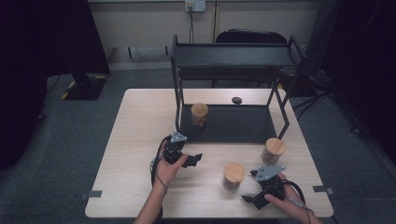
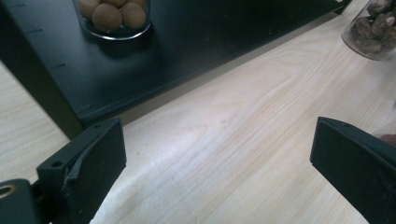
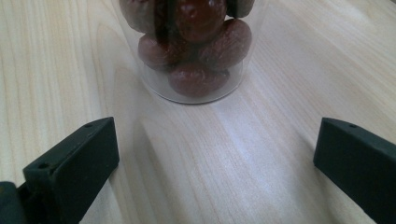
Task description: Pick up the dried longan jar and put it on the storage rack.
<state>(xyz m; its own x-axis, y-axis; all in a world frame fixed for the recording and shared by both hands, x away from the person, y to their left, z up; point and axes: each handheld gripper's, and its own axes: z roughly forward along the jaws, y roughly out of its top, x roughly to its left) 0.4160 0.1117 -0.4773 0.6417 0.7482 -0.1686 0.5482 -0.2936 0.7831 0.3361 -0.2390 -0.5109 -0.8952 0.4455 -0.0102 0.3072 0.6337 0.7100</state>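
On the pale wooden desk (image 1: 135,154) stands a black two-level rack (image 1: 233,56), its lower tray (image 1: 238,123) lying flat on the desk top; a jar with a wooden lid (image 1: 199,115) stands at the left of that tray, and the left gripper view shows round tan balls inside it (image 2: 114,15); a second lidded jar (image 1: 273,150) stands on the desk just off the tray's front right corner, holding lumpy brown pieces as the left gripper view shows (image 2: 373,28); a third lidded jar (image 1: 233,176) stands alone on the desk nearer the person, between the two hands and closer to the right one; in the right gripper view it is a clear glass jar packed with dark red fruits (image 3: 194,46), upright, just ahead of the jaws and centred between their lines, not touched by either; the right gripper (image 1: 254,189), held in the person's right hand (image 1: 287,203), has its jaws spread wide with only bare desk between them; the left gripper (image 1: 189,158), held in the left hand (image 1: 168,169), sits near the front left corner of the tray; its jaws also stand wide apart and grip nothing, with bare wood between them; a small dark object (image 1: 236,100) lies on the desk behind the rack.
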